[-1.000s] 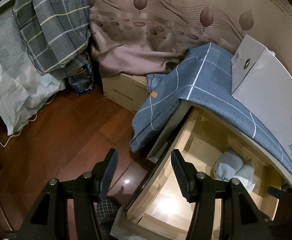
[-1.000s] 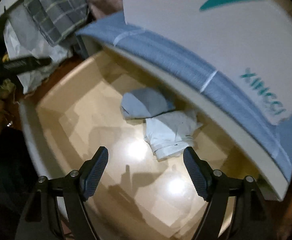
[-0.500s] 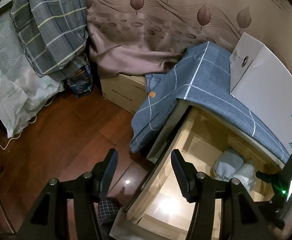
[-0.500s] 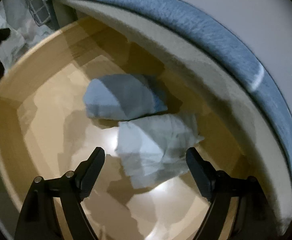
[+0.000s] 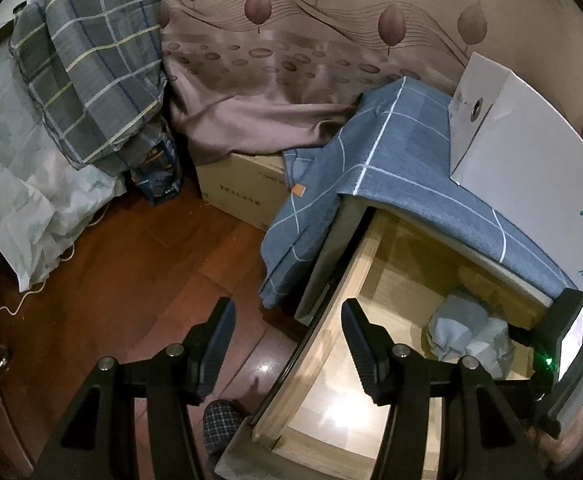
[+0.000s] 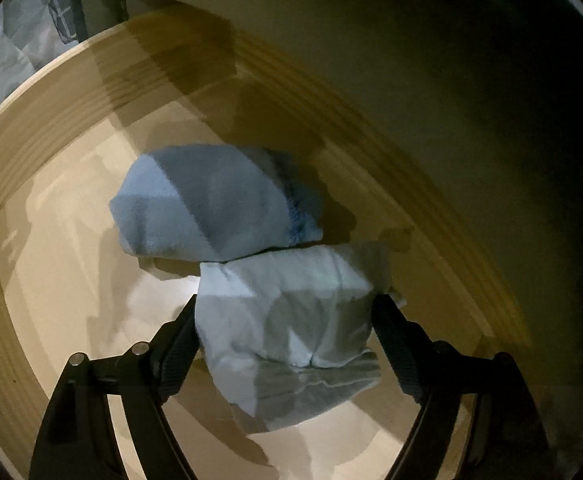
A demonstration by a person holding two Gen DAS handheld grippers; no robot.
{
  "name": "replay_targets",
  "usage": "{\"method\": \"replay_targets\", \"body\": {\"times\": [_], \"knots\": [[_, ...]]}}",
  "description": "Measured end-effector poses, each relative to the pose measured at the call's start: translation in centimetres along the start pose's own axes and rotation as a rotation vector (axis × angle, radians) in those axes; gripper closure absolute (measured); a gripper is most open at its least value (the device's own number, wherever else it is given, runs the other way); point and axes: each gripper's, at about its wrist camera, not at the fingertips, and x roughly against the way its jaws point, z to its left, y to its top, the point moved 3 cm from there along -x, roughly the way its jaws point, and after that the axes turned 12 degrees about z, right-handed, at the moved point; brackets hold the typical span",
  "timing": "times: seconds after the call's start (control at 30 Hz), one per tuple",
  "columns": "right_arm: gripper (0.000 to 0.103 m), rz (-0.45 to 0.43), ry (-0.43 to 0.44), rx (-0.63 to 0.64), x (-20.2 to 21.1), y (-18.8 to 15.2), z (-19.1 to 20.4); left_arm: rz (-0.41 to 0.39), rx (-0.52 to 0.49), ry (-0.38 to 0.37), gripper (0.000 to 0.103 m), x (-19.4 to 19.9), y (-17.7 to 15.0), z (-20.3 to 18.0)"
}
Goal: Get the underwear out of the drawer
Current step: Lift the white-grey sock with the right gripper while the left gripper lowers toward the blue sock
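The right gripper (image 6: 283, 344) is set down inside the open drawer (image 6: 51, 128), its jaws straddling the nearer bundle of underwear (image 6: 287, 312). The jaws have just been closing, with the bundle between them, and both pads are seen against the cloth's flanks; whether they press firmly enough to count as a grip cannot be told. The left gripper (image 5: 287, 344) is held spread and empty over the drawer's front corner, one finger above the floor (image 5: 111, 280) and one above the drawer, playing no part in the pick.

The step in hand is judged to be the grasp itself. What is called for next is a firm close on the soft bundle, then a lift clear of the low cabinet edge overhanging the back of the drawer.

Two folded bundles are seen on the drawer's pale wooden bottom, toward its rear. The nearer one is whitish-grey, rumpled, with a ribbed band at its near edge. Touching it behind lies a blue-grey bundle (image 6: 211, 204), rounded and smoother.
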Motion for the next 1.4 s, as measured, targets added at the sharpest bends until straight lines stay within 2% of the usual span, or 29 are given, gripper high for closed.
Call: {"method": "replay_targets", "body": {"times": [0.3, 0.5, 0.73, 0.87, 1.0, 1.1, 1.27, 1.4], "knots": [[0.041, 0.089, 0.080, 0.003, 0.5, -1.7, -0.2, -0.001, -0.009, 0.003, 0.047, 0.0, 0.0, -0.2], [0.044, 0.213, 0.111, -0.001, 0.6, -3.7, -0.4, 0.000, -0.039, 0.013, 0.047, 0.0, -0.2, -0.8], [0.044, 0.374, 0.128, -0.097, 0.3, -6.2, -0.5, 0.013, -0.113, 0.022, 0.047, -0.4, -0.5, -2.3], [0.044, 0.464, 0.170, -0.225, -0.1, -8.8, -1.7, 0.055, -0.180, 0.016, 0.047, -1.1, -1.0, -3.5], [0.045, 0.517, 0.186, -0.300, -0.2, -11.4, -2.4, 0.064, -0.245, 0.036, 0.047, -1.4, -1.6, -4.8], [0.045, 0.563, 0.192, -0.360, -0.1, -13.4, -1.6, 0.083, -0.297, 0.031, 0.047, -1.8, -2.0, -5.8], [0.046, 0.574, 0.185, -0.386, 0.3, -14.4, -1.2, 0.154, -0.425, -0.012, 0.047, -2.9, -3.1, -8.0], [0.046, 0.552, 0.171, -0.401, 1.4, -14.6, -0.9, 0.135, -0.610, 0.009, 0.047, -3.0, -4.1, -11.1]]}}
